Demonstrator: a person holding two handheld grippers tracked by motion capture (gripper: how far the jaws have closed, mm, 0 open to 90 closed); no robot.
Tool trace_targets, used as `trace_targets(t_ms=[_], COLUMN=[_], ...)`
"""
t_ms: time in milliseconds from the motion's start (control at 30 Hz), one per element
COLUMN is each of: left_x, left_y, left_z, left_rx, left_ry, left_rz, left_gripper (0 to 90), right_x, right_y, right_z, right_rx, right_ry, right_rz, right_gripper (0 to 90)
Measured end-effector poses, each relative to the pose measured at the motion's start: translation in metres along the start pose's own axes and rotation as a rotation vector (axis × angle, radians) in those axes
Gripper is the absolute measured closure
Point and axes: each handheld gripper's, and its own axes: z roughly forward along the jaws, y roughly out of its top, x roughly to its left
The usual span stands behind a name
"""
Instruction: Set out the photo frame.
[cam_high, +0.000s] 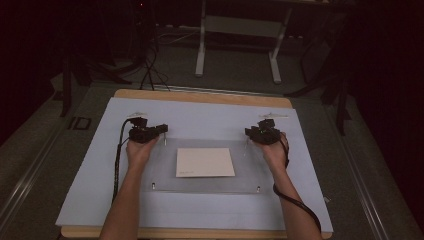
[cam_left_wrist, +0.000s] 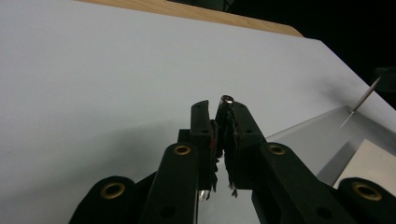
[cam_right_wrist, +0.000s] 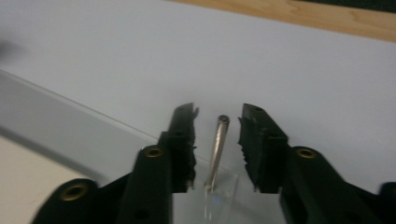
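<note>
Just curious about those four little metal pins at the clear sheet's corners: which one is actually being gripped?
The far-left pin: the left gripper is shut on it. The right gripper only straddles the far-right pin, open.

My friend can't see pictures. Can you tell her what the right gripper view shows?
The right gripper has its two black jaws open around a thin upright metal pin, not touching it. The pin stands on a clear plate's corner, over a pale blue sheet.

Both forearms are bare — no sleeves. The left gripper (cam_high: 161, 129) and right gripper (cam_high: 248, 132) are black, with serrated inner jaw faces and brass-ringed screw holes along their arms. A black cable (cam_high: 118, 155) trails from each — back along the forearm.
</note>
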Motion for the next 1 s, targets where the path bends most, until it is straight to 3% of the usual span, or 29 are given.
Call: trace_targets(t_ms=[200, 400, 667, 900, 1000], left_x=[0.001, -0.001, -0.002, -0.004, -0.004], left_y=[0.002, 0.005, 0.006, 0.008, 0.009], left_z=[0.004, 0.006, 0.008, 0.010, 0.010], left_rx=[0.000, 0.012, 0.015, 0.034, 0.033], left_ry=[0.010, 0.033, 0.043, 0.065, 0.066], left_rz=[-0.033, -0.042, -0.053, -0.060, -0.066], left_gripper=[82.8, 83.3, 83.3, 83.4, 83.4], right_x=[0.011, 0.030, 0.059, 0.079, 0.087], right_y=[0.002, 0.000, -0.007, -0.012, -0.015], right_z=[-0.023, -0.039, -0.064, -0.091, -0.101], right_rx=[-0.003, 0.015, 0.043, 0.032, 0.011], right_ry=[0.089, 0.183, 0.301, 0.429, 0.449], right_rz=[-0.035, -0.105, -0.201, -0.225, -0.235], right_gripper=[60.6, 62.1, 89.7, 89.5, 86.1])
